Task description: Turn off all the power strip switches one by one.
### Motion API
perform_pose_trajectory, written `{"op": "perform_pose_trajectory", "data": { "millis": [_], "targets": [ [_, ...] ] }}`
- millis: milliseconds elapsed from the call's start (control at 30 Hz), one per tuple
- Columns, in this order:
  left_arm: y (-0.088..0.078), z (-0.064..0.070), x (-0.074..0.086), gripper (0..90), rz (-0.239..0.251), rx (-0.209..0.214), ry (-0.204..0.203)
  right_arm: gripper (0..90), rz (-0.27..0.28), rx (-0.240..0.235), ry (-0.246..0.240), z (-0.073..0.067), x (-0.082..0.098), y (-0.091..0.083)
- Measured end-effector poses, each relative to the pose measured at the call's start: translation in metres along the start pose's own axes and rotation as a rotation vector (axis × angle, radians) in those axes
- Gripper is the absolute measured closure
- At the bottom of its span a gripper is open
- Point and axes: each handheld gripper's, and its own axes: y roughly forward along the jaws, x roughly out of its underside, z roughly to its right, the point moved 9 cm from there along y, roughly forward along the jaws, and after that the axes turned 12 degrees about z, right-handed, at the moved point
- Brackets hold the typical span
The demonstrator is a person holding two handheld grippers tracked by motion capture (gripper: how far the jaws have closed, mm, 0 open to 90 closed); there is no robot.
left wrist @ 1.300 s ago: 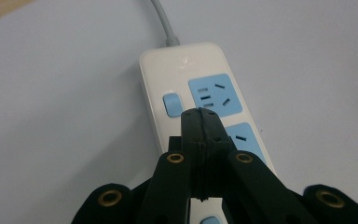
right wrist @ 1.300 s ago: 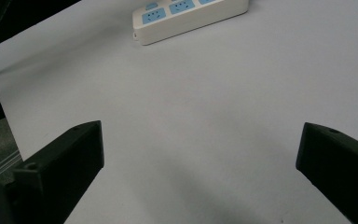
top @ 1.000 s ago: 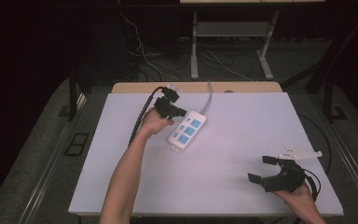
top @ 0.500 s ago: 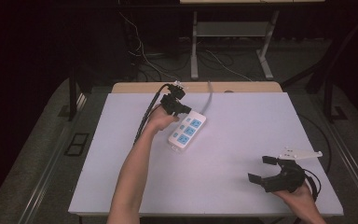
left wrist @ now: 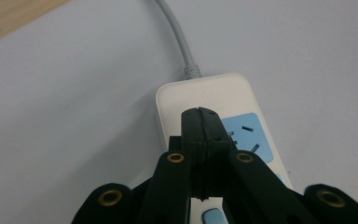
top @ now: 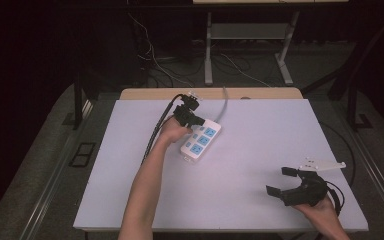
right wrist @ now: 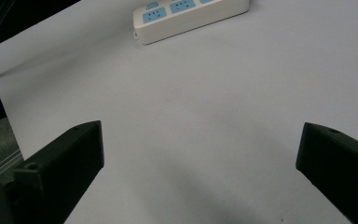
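Left gripper (left wrist: 200, 116), jaws pressed together and holding nothing, is over the power strip (top: 201, 140); right gripper (top: 285, 181) rests wide open on the bench (top: 260, 130).

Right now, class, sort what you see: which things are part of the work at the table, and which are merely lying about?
In the work:
- power strip, white with blue sockets
- its grey cord
- left gripper, jaws shut, over the strip
- right gripper, jaws open, resting apart

Lying about:
- cables on the floor beyond the table
- desk frame behind
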Motion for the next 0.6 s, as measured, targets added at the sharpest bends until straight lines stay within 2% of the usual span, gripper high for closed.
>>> {"op": "perform_pose_trajectory", "data": {
  "millis": [400, 600],
  "targets": [
    [0.0056, 0.0, 0.0069, 89.4, -0.028, 0.003, -0.003, 0.6, -0.003, -0.001, -0.004, 0.0002, 0.0003, 0.0003],
    [0.0067, 0.0007, 0.0067, 89.4, -0.021, 0.013, -0.021, 0.6, -0.005, 0.001, -0.002, 0.0006, 0.0008, 0.0006]
  ]
}}
